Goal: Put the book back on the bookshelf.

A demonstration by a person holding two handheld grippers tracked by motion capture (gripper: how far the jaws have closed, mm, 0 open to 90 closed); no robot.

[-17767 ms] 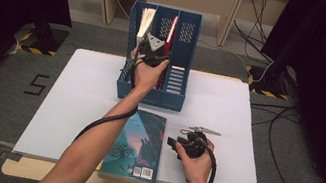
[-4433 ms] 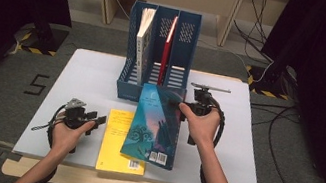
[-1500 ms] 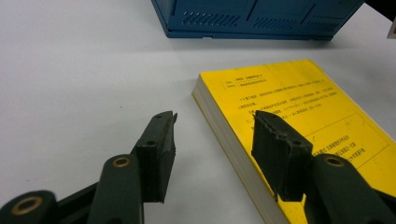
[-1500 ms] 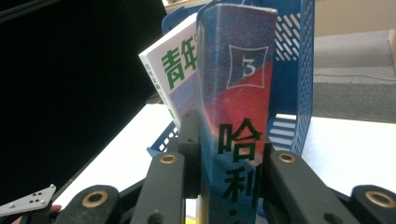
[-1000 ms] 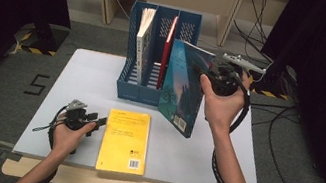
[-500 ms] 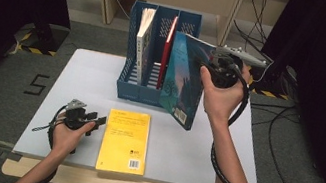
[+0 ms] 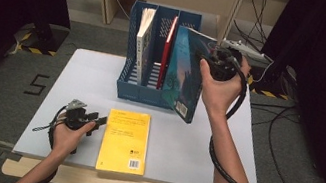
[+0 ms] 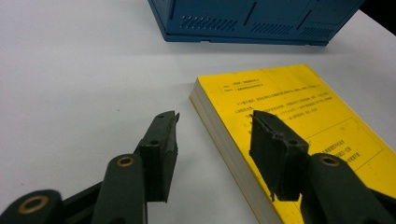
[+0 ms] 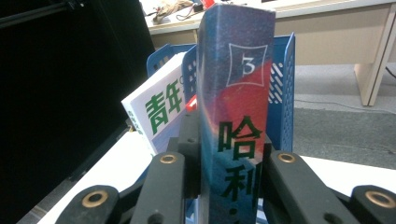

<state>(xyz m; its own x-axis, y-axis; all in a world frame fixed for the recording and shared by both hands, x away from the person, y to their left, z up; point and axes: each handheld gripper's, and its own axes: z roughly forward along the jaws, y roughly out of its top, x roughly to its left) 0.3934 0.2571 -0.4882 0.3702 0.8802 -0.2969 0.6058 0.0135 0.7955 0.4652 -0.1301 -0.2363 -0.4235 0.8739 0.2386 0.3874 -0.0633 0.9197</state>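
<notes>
My right gripper (image 7: 212,59) is shut on the spine of a teal-blue book (image 7: 184,77), held upright in the air just right of the blue file rack (image 7: 143,93). In the right gripper view the book's spine (image 9: 233,121) stands clamped between both jaws. A white book (image 7: 142,42) and a red book (image 7: 167,51) stand in the rack's slots. A yellow book (image 7: 125,141) lies flat on the table. My left gripper (image 7: 99,121) rests open at its left edge; in the left gripper view its jaws straddle the yellow book's (image 8: 299,116) edge without touching it.
The white table (image 7: 92,79) has bare room left of the rack and right of the yellow book. Black cables trail from both grippers. Dark curtains flank the table, and a wooden desk stands behind the rack.
My right gripper has carried the teal-blue book up and left, closer to the rack's right slot. The left gripper and yellow book have stayed put.
</notes>
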